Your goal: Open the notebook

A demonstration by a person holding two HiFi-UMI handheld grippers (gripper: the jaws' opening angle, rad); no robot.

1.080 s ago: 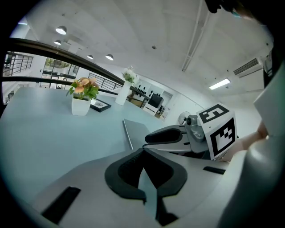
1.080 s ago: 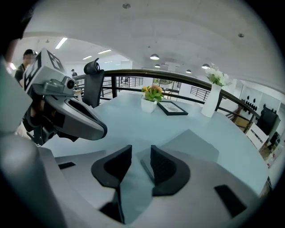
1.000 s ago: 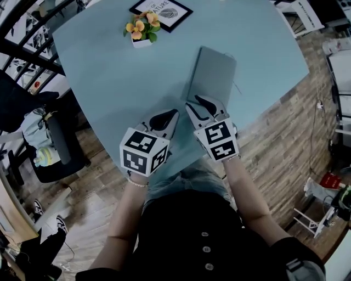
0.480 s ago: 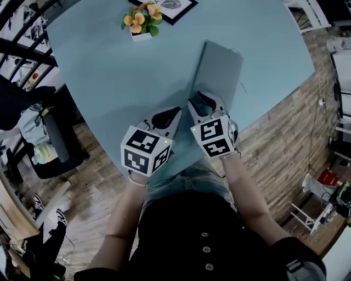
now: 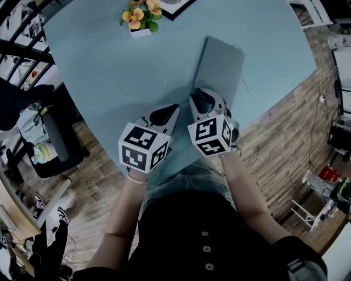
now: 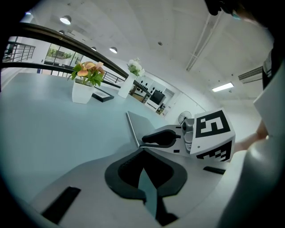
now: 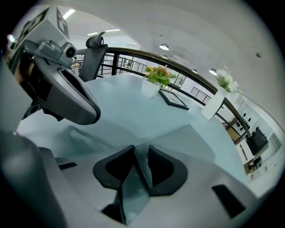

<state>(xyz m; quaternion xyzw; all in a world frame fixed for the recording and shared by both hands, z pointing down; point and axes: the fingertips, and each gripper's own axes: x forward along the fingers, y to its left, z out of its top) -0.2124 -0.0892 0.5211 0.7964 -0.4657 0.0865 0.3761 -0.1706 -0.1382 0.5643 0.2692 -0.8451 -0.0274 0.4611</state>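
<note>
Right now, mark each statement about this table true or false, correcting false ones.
1. The flat grey notebook lies closed on the pale blue table. True.
2. The right gripper is at the notebook's near edge. True; its jaws are closing with that edge between them.
3. The left gripper grips the white pot of orange flowers. False: it is empty, far from the pot.
4. The black-framed picture lies on the notebook. False: it lies beside the pot.
</note>
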